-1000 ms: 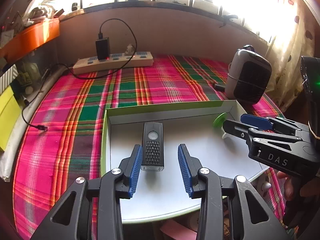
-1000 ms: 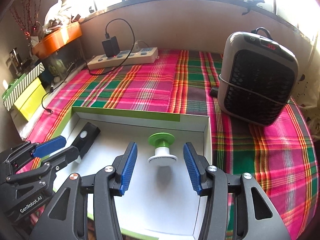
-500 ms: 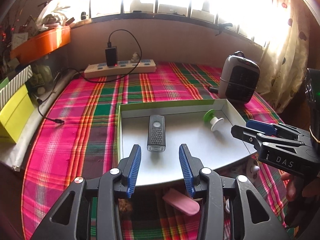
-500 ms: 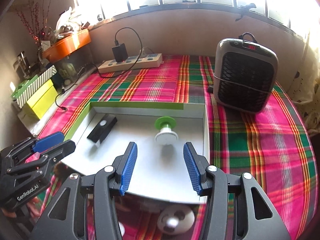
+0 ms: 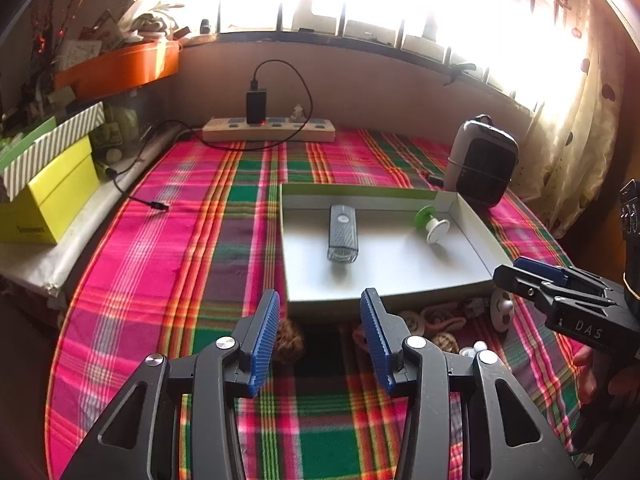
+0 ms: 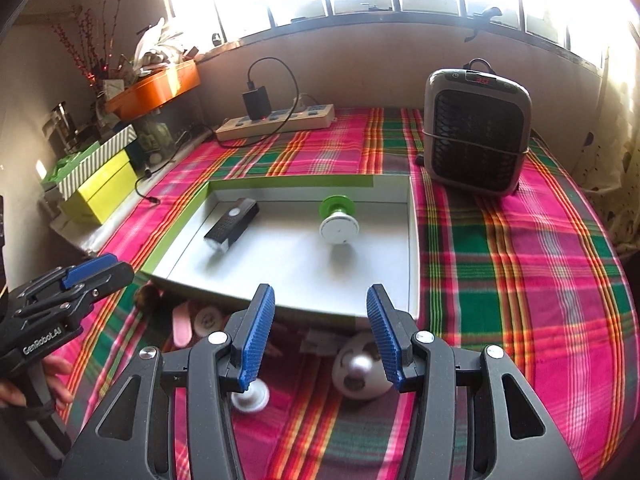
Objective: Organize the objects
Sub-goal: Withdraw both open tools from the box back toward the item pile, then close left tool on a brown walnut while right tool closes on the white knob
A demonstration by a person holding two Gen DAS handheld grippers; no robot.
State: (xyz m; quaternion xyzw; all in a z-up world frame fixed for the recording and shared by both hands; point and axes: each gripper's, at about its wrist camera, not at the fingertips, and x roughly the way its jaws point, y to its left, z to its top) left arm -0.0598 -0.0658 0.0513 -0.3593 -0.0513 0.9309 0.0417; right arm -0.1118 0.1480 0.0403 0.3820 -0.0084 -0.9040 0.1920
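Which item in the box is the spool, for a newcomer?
Find the shallow white box on the plaid cloth. Two things lie inside: toward its right wall is the spool, lying tipped, with one green and one white round end, unlike the flat black torch.

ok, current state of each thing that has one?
left gripper: open, empty
right gripper: open, empty
white tray: holds two items
black light: lying flat in tray
green-white spool: tipped on its side
heater: display lit
charger: plugged into power strip
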